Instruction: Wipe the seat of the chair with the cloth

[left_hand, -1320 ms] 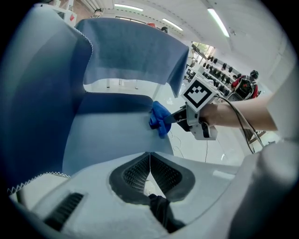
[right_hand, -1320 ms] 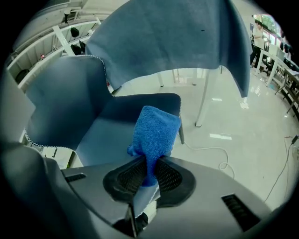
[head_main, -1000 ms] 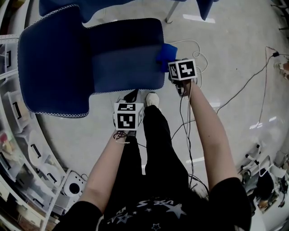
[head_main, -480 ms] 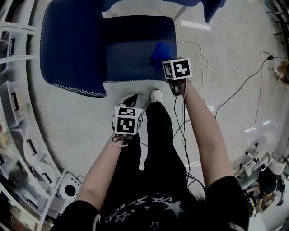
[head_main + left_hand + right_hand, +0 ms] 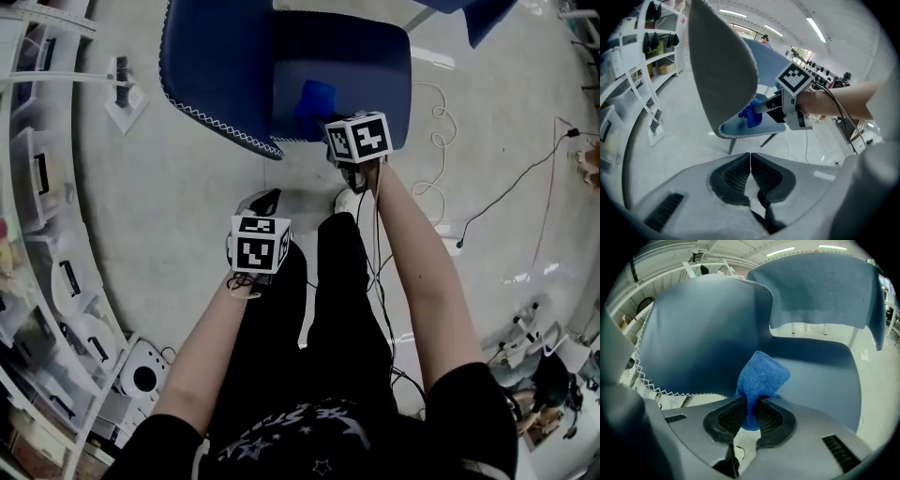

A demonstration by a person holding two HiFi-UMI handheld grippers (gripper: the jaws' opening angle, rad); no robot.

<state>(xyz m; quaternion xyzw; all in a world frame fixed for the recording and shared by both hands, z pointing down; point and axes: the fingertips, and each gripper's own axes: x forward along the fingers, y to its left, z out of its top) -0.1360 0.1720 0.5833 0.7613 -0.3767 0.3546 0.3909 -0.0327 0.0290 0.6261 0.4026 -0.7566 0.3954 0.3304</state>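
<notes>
The blue chair stands on the floor ahead of me, its backrest [image 5: 214, 66] to the left and its seat [image 5: 370, 66] to the right. My right gripper [image 5: 333, 120] is over the seat's near part, shut on a bright blue cloth [image 5: 313, 97] that rests on the seat. In the right gripper view the cloth [image 5: 761, 376] bulges out from between the shut jaws of the gripper [image 5: 751, 411], above the seat [image 5: 820, 376]. My left gripper [image 5: 262, 211] hangs over the floor, short of the chair, shut [image 5: 750, 168] and empty; its view shows the cloth [image 5: 751, 115] on the seat [image 5: 750, 127].
White shelving with bins [image 5: 37, 178] curves along the left. Cables [image 5: 441, 122] trail over the floor to the right of the chair. Another blue chair [image 5: 487, 14] stands at the far right. A white round device [image 5: 141, 380] sits near left. The person's legs [image 5: 323, 309] stand below.
The right gripper has carried the cloth from the seat's right edge inward onto the seat, toward the backrest. The view has swung, so the chair sits higher and further right. The left gripper stays shut.
</notes>
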